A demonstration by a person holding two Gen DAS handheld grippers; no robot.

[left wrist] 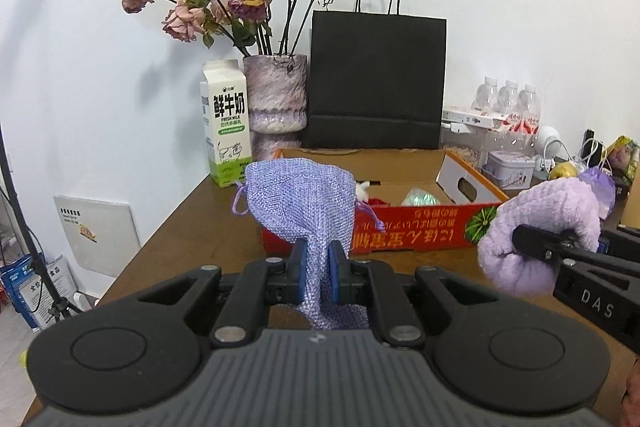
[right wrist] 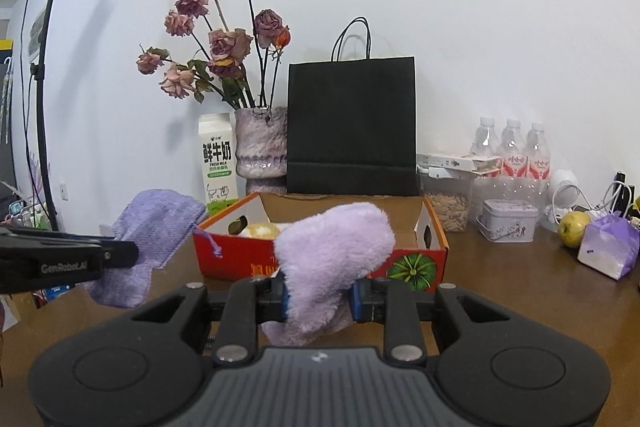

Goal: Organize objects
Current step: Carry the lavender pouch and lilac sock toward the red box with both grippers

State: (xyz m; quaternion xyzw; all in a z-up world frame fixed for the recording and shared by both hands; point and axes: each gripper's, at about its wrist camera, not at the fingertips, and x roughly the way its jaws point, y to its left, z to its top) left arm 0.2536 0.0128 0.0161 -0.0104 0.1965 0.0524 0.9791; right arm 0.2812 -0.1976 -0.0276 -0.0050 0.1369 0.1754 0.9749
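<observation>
Lilac mesh drawstring pouch (left wrist: 304,203): limp, clear of table, pinched at lower part, mouth cord dangling at side. Fluffy lilac cloth (right wrist: 336,247): bunched, raised, pinched mid-body. Open red box (right wrist: 416,263): on table just beyond both, partly filled.

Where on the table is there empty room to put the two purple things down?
Bare brown table lies in front of the red box, between it and the white-and-purple bag. Another bare strip runs left of the box, below the milk carton. The back right is crowded: water bottles, tin, apple.
</observation>
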